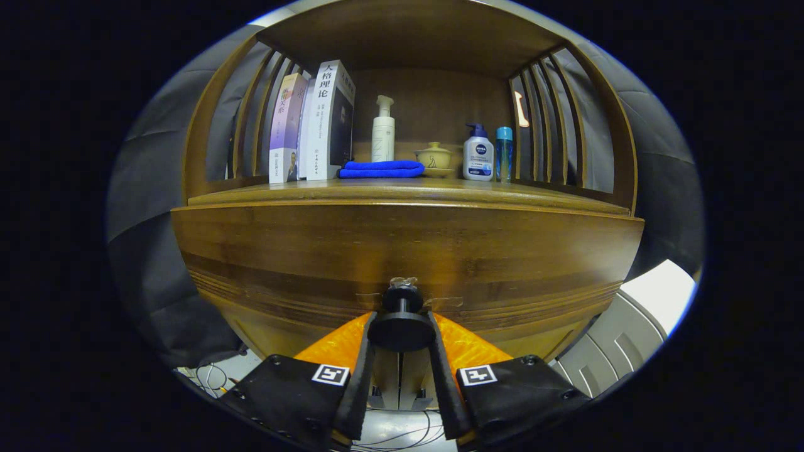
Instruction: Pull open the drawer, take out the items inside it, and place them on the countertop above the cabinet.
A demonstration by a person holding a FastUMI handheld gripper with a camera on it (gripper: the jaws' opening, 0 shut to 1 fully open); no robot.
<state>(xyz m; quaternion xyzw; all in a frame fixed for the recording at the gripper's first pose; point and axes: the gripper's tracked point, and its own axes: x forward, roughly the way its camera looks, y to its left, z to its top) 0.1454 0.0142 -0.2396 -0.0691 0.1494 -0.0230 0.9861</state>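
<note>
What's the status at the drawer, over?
Gripper closed around the drawer knob, fingers on both sides. Drawer front looks shut, contents unseen. Countertop above already carries books, bottles, a blue cloth; front edge free.

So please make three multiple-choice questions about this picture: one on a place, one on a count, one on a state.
1. Where does the blue cloth lie?
A. on the shelf beside the books
B. in the drawer
C. on the floor

2. How many pump bottles stand on the shelf?
A. one
B. two
C. four

3. What is the claw doing?
A. hanging open
B. holding the cloth
C. closed on the drawer knob

Answers: 1 A, it lies right of the books; 2 B, a tall white one and a short one; 3 C, both fingers press the knob.
</note>
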